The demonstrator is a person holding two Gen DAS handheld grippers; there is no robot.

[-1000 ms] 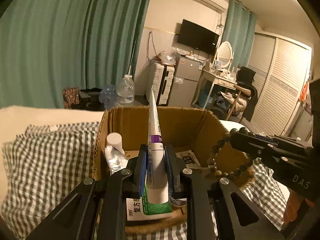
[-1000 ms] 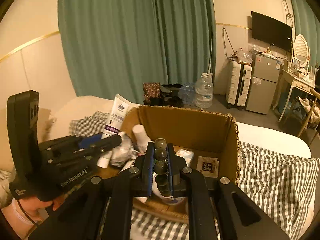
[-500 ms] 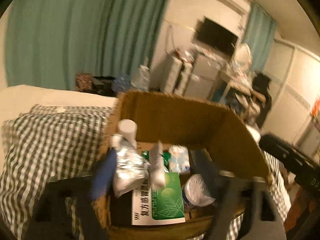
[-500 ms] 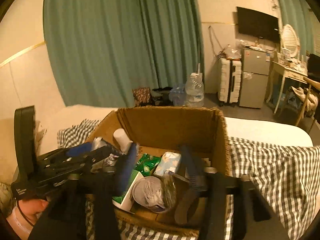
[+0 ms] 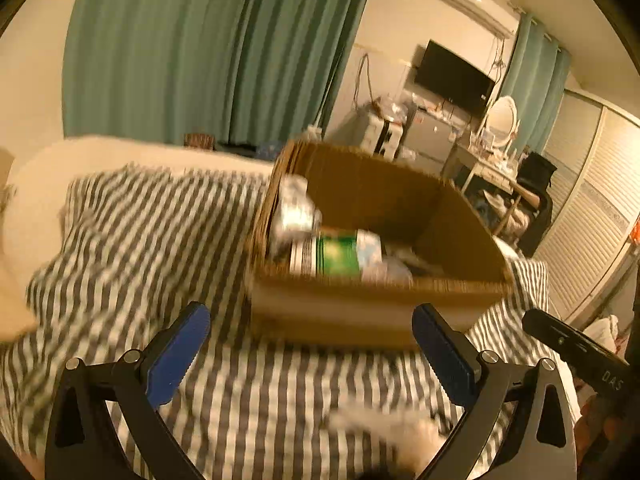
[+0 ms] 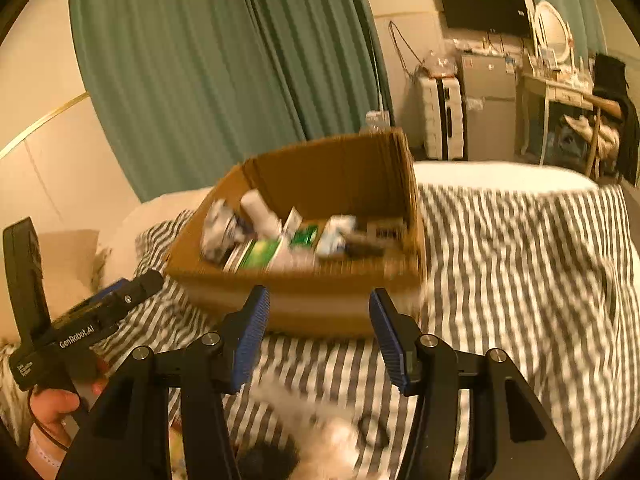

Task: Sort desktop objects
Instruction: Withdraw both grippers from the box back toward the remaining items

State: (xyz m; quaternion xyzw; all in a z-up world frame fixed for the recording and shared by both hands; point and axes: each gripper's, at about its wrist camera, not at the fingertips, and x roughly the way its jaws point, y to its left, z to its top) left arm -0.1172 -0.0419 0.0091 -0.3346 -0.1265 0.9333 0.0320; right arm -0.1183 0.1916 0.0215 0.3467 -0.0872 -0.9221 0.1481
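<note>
A brown cardboard box [image 5: 360,322] [image 6: 340,176] stands on a grey checked cloth [image 5: 140,240]. In it lie a green and white medicine carton [image 5: 336,254] [image 6: 264,252], a silver foil pack [image 5: 294,216] [image 6: 218,228] and a white bottle [image 6: 260,208], among other small things. My left gripper [image 5: 310,314] hangs in front of the box, its jaws opening wide with nothing between them. My right gripper [image 6: 319,294] is open and empty, also on the near side of the box. Blurred pale objects [image 6: 320,420] lie on the cloth below the fingers.
Green curtains [image 5: 200,60] hang behind the bed. A television [image 5: 452,76], a small fridge [image 6: 488,108] and a dressing table with a chair [image 5: 532,184] stand at the back right. A cream pillow [image 5: 24,208] lies at the left. A hand [image 6: 52,408] holds the left gripper's handle.
The left gripper let go of the toothpaste tube and the right gripper let go of the bead bracelet. Both opened and pulled back from over the box to its near side.
</note>
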